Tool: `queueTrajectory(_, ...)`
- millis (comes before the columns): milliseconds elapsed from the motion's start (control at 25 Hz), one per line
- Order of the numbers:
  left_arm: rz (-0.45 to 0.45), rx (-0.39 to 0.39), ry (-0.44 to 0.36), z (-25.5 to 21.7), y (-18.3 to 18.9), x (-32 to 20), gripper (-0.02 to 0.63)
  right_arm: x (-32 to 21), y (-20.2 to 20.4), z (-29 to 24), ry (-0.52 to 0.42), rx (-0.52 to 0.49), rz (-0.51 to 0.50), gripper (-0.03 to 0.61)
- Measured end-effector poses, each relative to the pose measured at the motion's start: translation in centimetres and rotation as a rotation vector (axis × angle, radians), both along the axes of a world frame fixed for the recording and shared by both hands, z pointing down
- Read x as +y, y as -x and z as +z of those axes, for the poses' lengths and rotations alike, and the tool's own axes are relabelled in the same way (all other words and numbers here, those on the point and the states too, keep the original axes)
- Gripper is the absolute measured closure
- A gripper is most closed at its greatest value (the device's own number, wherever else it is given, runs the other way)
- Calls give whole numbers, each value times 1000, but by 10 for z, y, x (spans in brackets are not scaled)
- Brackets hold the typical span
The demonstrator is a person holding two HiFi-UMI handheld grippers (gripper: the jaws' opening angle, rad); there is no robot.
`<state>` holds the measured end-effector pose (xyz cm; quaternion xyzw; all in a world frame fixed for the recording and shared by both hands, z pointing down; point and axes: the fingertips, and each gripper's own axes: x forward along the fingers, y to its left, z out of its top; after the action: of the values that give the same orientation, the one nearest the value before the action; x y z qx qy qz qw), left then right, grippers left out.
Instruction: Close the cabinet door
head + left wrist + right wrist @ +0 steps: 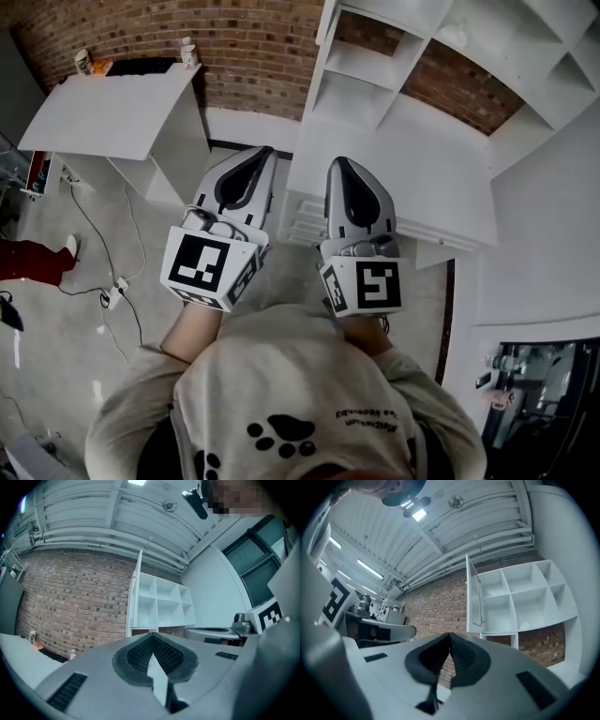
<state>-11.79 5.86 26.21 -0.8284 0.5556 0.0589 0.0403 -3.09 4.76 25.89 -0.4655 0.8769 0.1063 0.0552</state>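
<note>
A white wall cabinet (375,70) of open cubbies hangs on the brick wall ahead and to the right. Its door (472,592) stands open, swung out edge-on at the cabinet's left side, and shows as a thin white panel (136,592) in the left gripper view too. My left gripper (251,161) and right gripper (342,171) are held side by side in front of my chest, well short of the cabinet. The left gripper (152,637) has its pads meeting with nothing between them. The right gripper (450,635) is also shut and empty, and both point roughly at the cabinet.
A white lower counter (394,169) runs below the cabinet. A white table (112,112) with cups at its far edge stands at the left. Cables and a power strip (114,292) lie on the floor. A person's red-trousered leg (28,258) shows at the far left.
</note>
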Motion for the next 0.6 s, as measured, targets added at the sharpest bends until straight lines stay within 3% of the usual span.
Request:
queueTrajectory(280, -31, 4, 10, 9, 9, 1, 606, -4, 12, 11, 23, 10, -45, 568)
queueTrajectory(600, 0, 16, 22, 16, 14, -23, 606, -19, 18, 21, 44, 32, -25, 568)
